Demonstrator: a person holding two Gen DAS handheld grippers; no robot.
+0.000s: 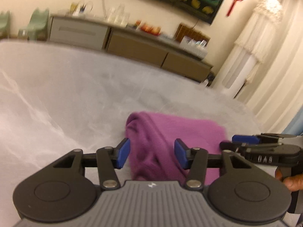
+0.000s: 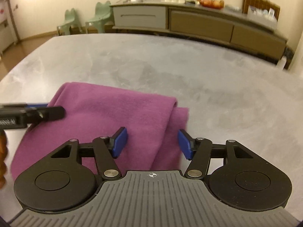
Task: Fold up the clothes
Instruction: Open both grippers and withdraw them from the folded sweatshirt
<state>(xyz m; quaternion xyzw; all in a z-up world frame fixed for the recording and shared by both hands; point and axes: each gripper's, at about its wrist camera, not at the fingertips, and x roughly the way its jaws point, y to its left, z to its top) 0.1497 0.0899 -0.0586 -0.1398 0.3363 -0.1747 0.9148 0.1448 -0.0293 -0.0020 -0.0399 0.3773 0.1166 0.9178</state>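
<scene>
1. The purple garment [image 2: 106, 124] lies on the near part of the grey desk [image 2: 189, 71], already doubled over, with a thick rolled fold along its right side and a lower layer sticking out beyond it.
2. The right tool [image 2: 152, 143] hangs with its jaws wide and nothing between them, straddling that right-hand fold. The left tool [image 1: 152, 154] is also spread wide and empty, over the bunched left end of the cloth.
3. Risk: the layers are stacked unevenly, so a pinch here could catch only the top layer and drag the fold open rather than carry it over.
4. Risk: the left end looks puckered in the left wrist view; folding over it would probably lock in a lump.
5. Risk: both tools sit close together over a small piece, and could knock into each other or pull against one another.
6. Around: far off stand a long sideboard [image 2: 198, 24] with glassware and a fruit bowl, and two green chairs [image 2: 85, 20]; the rest of the desk shows nothing in the way.
</scene>
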